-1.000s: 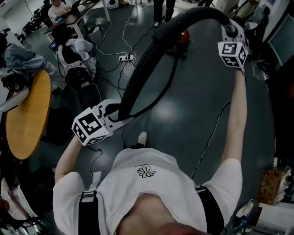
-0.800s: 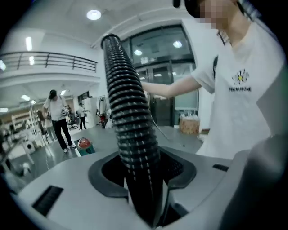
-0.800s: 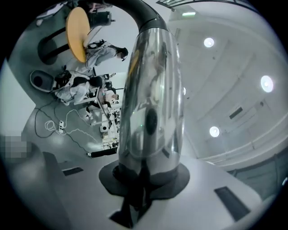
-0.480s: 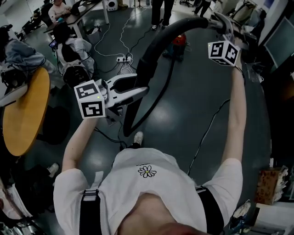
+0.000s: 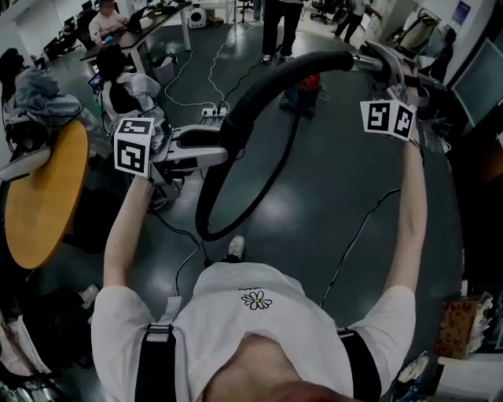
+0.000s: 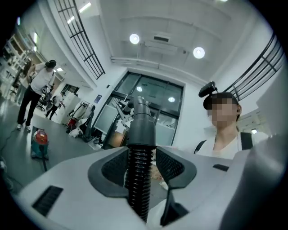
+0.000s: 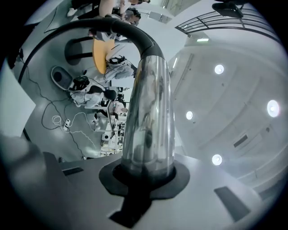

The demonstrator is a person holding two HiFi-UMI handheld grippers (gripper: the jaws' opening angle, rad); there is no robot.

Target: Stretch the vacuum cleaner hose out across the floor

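A black ribbed vacuum hose arches in the air between my two grippers. My left gripper is held level and is shut on the ribbed part, just below the smooth cuff. Below that grip the hose sags in a loop over the floor, then runs back to the red vacuum cleaner. At the upper right, my right gripper is shut on the shiny metal tube at the hose's end, beyond which the black bend curves away.
A round wooden table stands at the left. A power strip and cables lie on the grey floor. People sit at desks at the back left; another stands near the vacuum cleaner. A cardboard box is at the lower right.
My left gripper has risen and turned level with the hose in it. The right gripper has shifted sideways with the tube. The hose's arch is flatter and wider.
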